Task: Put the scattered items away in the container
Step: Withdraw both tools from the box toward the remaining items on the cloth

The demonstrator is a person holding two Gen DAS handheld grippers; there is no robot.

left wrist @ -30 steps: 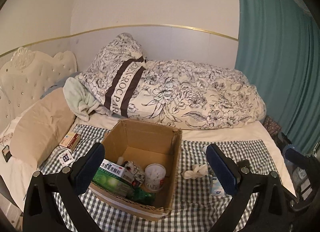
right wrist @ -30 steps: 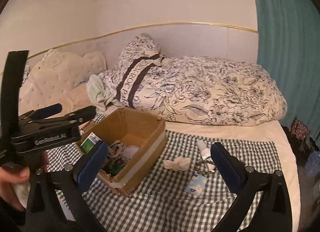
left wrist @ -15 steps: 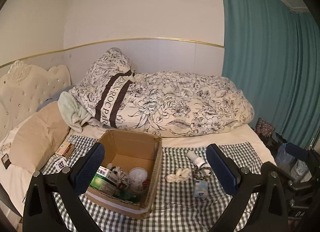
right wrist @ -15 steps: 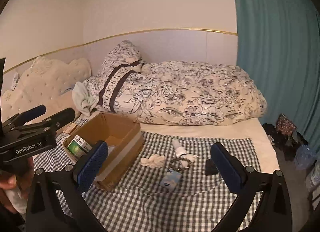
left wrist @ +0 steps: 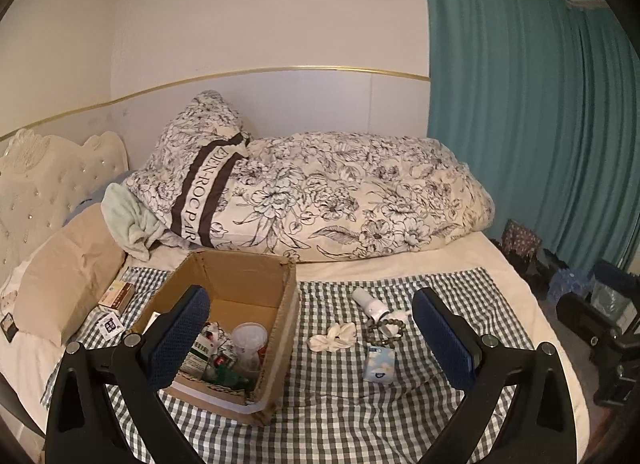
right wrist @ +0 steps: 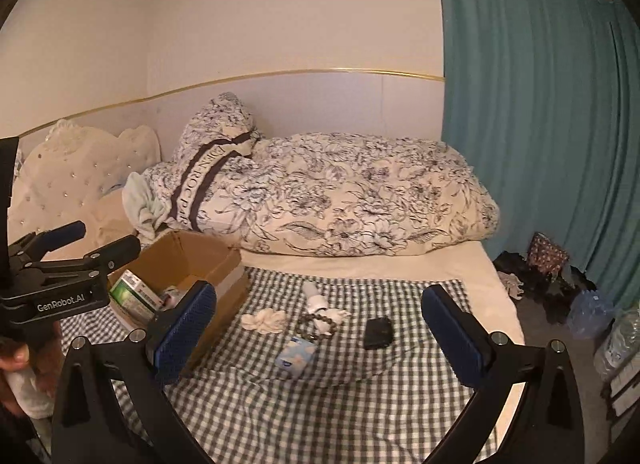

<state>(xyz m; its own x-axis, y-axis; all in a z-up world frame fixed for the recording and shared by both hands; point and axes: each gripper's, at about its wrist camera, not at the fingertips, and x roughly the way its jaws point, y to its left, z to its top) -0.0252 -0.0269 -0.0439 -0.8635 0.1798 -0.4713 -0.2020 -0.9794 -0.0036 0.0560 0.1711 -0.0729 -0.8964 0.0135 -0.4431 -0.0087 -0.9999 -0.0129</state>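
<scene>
Black case (right wrist: pixel 377 332) shows only from the right; both tongs (left wrist: pixel 312 338) (right wrist: pixel 320 332) gape empty.

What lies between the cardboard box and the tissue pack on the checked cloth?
A white scrunchie lies between cardboard box and tissue pack, clearest in the left wrist view.

A floral duvet (left wrist: pixel 340 199) lies bunched along the far side of the bed, a matching pillow (left wrist: pixel 200 167) with a dark lettered stripe propped against it. A pale green towel (left wrist: pixel 128 223) is tucked beside a tan pillow (left wrist: pixel 68 264). Teal curtains (left wrist: pixel 532 111) hang at the right, and a tufted cream headboard (left wrist: pixel 44 179) stands at the left
</scene>
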